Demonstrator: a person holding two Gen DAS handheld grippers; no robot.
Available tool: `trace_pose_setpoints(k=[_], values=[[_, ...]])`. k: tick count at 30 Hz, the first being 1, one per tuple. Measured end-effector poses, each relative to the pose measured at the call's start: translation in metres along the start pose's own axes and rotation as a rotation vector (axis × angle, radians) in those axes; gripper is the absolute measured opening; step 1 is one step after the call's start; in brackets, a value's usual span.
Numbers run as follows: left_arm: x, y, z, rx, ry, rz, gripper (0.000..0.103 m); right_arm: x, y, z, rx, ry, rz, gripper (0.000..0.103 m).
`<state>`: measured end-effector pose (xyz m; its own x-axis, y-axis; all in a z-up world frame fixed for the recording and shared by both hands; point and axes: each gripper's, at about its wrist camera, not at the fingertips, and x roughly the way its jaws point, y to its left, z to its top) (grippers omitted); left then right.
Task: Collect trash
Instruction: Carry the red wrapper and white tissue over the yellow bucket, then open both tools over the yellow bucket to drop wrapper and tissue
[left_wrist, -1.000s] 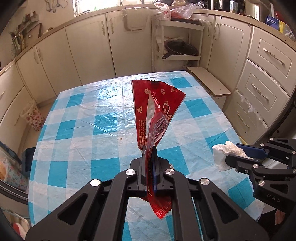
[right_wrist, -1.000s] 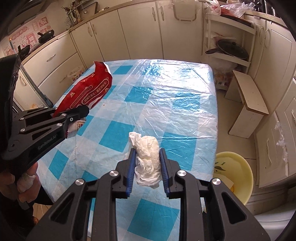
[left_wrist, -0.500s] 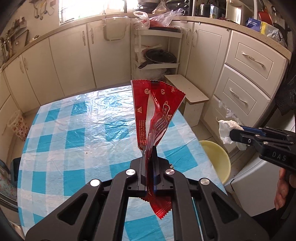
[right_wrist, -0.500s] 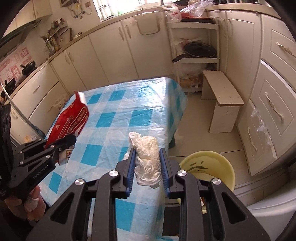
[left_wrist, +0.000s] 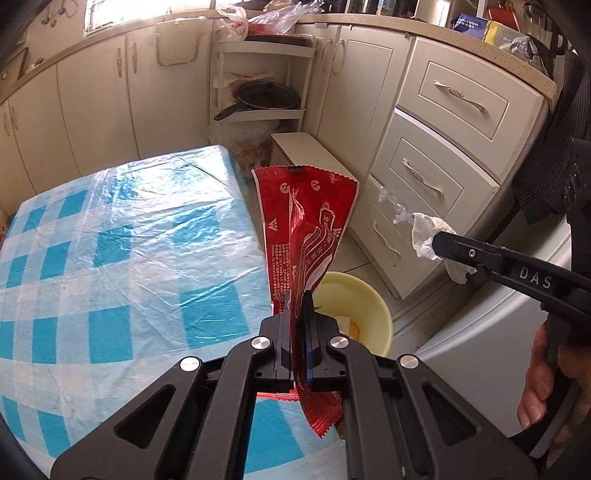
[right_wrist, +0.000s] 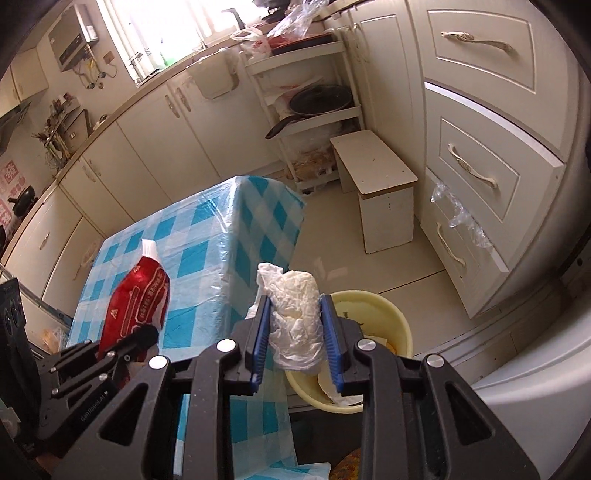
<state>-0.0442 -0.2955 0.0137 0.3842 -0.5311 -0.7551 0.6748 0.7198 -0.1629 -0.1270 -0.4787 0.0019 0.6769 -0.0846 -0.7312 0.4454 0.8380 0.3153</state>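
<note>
Carrying step: my left gripper (left_wrist: 295, 306) pinches the wrapper (left_wrist: 306, 229), right gripper (right_wrist: 295, 321) jaws have just been easing apart around the tissue (right_wrist: 295, 317) above the bin (right_wrist: 388, 306). Next: release both over it.

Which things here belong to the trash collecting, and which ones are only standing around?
Belong to the job:
red wrapper in the left gripper
crumpled white tissue in the right gripper
yellow bin on the floor

Only standing around:
frying pan on the shelf
small white stool
checked tablecloth
</note>
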Motion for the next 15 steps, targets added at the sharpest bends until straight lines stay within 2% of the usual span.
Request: trace_pose_setpoints(k=[15], values=[[0.061, -0.042, -0.001, 0.006, 0.084, 0.004, 0.004, 0.036, -0.045, -0.011, 0.165, 0.106, 0.003, 0.030]])
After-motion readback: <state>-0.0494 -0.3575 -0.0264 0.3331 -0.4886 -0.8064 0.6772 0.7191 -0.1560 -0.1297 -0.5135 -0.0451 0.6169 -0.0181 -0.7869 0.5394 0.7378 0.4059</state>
